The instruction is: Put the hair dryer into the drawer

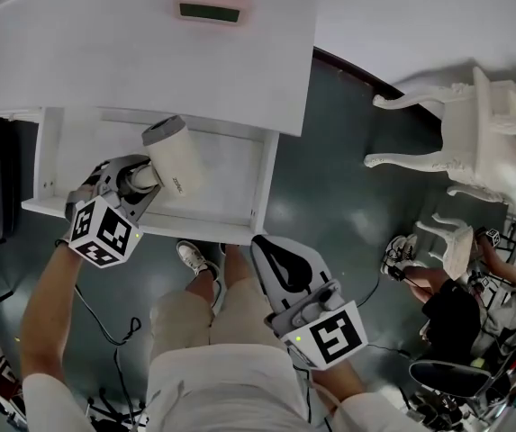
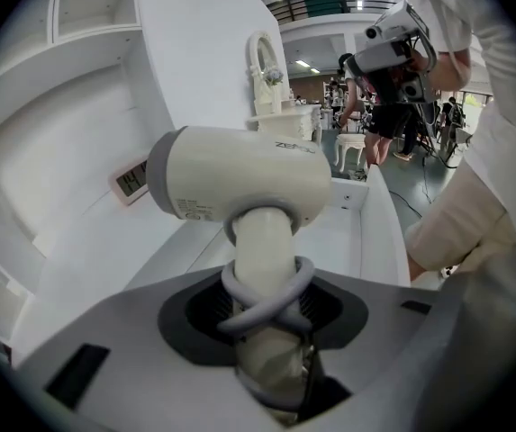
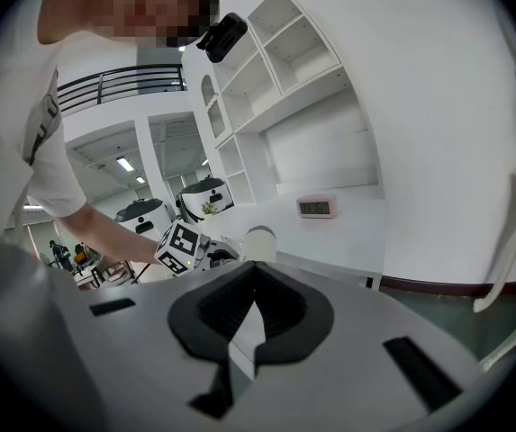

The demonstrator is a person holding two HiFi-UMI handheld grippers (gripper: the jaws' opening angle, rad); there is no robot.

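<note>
Cord [image 2: 262, 295], grey and looped, wraps the pale handle that our left gripper [image 2: 271, 358] clamps between its jaws, so this gripper is closed on the hair dryer [image 2: 239, 178]. The dryer's barrel stands crosswise just beyond the jaws. In the head view we see the same gripper [image 1: 139, 180] tilted downward and away from us, and the dryer's body juts out ahead of its tips, over the open drawer [image 1: 262, 187]. We cannot tell whether the dryer touches the drawer's bottom. The drawer is pulled out from under the white surface [image 1: 104, 61], and its front edge lies right beneath the gripper's body.

Our right gripper [image 1: 268, 254] hangs apart from the other one, off the drawer's front corner and next to our legs [image 1: 194, 318]. Its jaws stand together with only a thin slit between them, and they hold nothing. A shoe [image 1: 190, 257] shows on the dark floor [image 1: 348, 196] between the two grippers, just below the drawer front.

Looking along the right gripper's jaws, we find the left gripper and the dryer ahead and slightly left, and farther on a small pink clock [image 3: 316, 207] resting on the surface. Behind the clock rise white shelves [image 3: 285, 52]. Well to the right of the right gripper, a white chair [image 1: 460, 133] stands on the floor.
</note>
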